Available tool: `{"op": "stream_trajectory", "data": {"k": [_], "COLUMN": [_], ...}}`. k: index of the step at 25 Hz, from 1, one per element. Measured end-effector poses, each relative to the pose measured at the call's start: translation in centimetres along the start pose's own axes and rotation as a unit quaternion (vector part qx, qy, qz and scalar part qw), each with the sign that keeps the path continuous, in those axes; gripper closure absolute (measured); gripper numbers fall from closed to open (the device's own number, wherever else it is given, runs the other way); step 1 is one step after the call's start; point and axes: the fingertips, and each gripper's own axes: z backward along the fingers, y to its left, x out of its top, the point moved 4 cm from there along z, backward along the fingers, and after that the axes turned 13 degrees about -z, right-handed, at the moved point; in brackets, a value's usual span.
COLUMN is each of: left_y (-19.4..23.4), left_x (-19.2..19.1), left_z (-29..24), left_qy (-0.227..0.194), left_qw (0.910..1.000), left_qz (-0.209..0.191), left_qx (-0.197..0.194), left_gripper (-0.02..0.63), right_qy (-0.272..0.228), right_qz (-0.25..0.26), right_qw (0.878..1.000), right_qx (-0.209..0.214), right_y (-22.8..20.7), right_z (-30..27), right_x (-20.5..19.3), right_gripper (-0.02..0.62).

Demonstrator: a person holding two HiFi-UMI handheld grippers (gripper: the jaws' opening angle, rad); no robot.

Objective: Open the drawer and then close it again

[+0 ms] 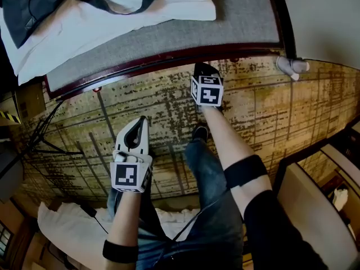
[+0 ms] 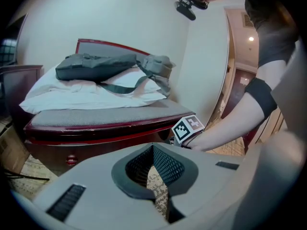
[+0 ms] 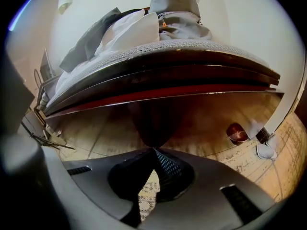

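**A:** Where does the drawer lie from the grippers?

**B:** It's the long brown wooden drawer front under the red rail of the low dark red bench with a grey padded top. It looks flush with the frame, so shut. That suits a drawer waiting to be pulled or one pushed home again, and I can't tell which.

**A:** Which gripper is nearer?

**B:** The right gripper. Its jaws are pressed together with nothing between them, and the tips angle down just short of the front. The left gripper is likewise closed and empty, well back over the patterned brown carpet.

**A:** And the handle?

**B:** The front's long axis runs side to side across the right gripper view. A round dark red knob sits off to that gripper's right, near the end. A second round knob shows towards the other end.

**A:** Any writing?

**B:** None I can read. There are only black-and-white squares on each marker cube and yellow-black striped tape by a cardboard box.
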Motion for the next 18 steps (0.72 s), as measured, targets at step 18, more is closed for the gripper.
{"op": "stream_trajectory", "data": {"k": [18], "left_y": [2.8], "left_x": [1.4], "left_z": [1.8], "left_qy": [-0.007], "left_qw": [0.9993], "left_qz": [-0.013], "left_qx": [0.034], "left_gripper": [0.603], "right_qy": [0.003], "right_qz": [0.035], "right_qw": [0.999], "right_qx": [0.008], "right_y": [1.7], "right_z": [0.4], "right_x": [2.1], "right_gripper": [0.591]}}
